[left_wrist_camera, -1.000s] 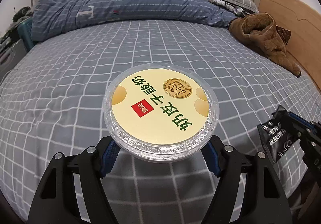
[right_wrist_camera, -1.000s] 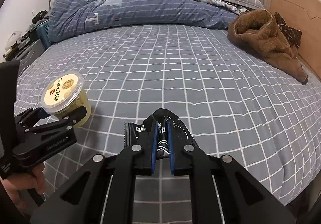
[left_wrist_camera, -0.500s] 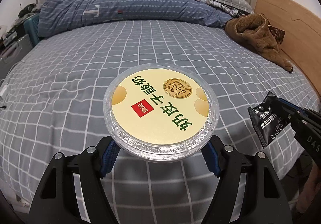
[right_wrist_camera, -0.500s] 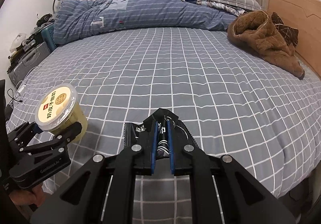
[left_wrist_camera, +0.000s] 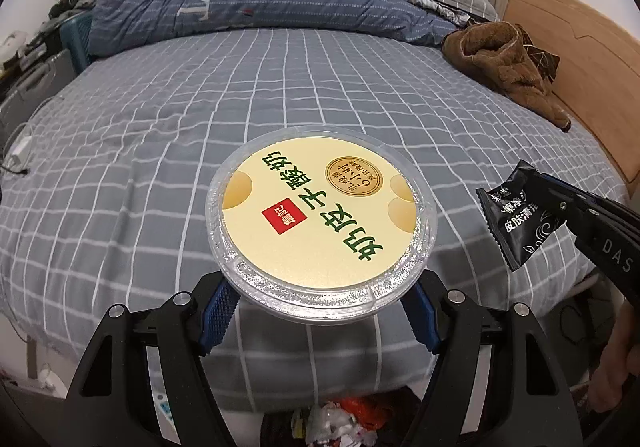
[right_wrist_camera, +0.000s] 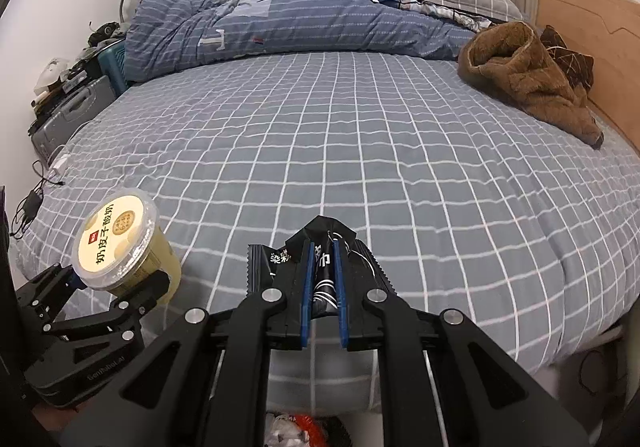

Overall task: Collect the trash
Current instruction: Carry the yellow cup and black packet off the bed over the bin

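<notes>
Left gripper (left_wrist_camera: 320, 311) tilted downward, jaws spread wide and gripping, right gripper (right_wrist_camera: 322, 283) alongside, jaws nearly closed, pinching

We see a glossy clear-plastic yogurt cup (left_wrist_camera: 320, 223), a shiny black foil sachet (left_wrist_camera: 516, 219), a matt checked cloth bedsheet (left_wrist_camera: 200, 119), and a smooth wooden headboard (left_wrist_camera: 576, 47) upper right.

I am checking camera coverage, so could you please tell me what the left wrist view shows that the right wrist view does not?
Only the left wrist view shows the person's hand behind the right gripper.

Only the right wrist view shows the yogurt cup's yellow side wall.

Both show the left gripper shut on the cup, the right gripper shut on the black wrapper, the bed and the trash bin below.
</notes>
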`<state>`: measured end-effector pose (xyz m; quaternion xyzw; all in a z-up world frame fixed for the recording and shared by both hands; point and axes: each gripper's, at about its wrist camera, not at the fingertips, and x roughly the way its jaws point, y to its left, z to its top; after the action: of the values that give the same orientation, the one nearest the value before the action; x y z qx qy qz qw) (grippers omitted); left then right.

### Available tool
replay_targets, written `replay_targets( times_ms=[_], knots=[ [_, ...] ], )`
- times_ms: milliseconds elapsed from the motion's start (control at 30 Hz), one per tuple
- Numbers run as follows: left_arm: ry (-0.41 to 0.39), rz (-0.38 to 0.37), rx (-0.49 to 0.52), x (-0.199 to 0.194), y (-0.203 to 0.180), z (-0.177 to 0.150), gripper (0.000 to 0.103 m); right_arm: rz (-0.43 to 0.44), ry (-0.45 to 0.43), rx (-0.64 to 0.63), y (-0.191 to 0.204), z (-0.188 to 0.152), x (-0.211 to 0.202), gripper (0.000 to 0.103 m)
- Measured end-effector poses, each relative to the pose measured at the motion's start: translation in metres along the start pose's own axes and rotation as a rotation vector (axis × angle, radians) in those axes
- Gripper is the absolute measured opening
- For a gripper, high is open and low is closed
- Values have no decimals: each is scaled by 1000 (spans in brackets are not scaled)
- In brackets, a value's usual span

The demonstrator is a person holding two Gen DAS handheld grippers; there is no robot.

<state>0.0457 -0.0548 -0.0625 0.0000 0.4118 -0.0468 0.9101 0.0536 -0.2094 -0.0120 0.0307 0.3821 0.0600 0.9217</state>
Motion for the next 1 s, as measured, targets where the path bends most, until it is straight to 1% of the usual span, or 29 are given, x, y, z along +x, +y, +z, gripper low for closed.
replay_targets(
  times_ms=[500, 833, 1000],
  knots=[
    [36, 8, -17, -43, 5, -61, 70, 41, 36, -4, 18, -49, -33, 10],
    [52, 28, -38, -65, 13, -89, 70, 57, 44, -12, 23, -72, -52, 10],
    [74, 38, -43, -75, 16, -103, 70, 59, 54, -13, 25, -87, -62, 10]
  ],
)
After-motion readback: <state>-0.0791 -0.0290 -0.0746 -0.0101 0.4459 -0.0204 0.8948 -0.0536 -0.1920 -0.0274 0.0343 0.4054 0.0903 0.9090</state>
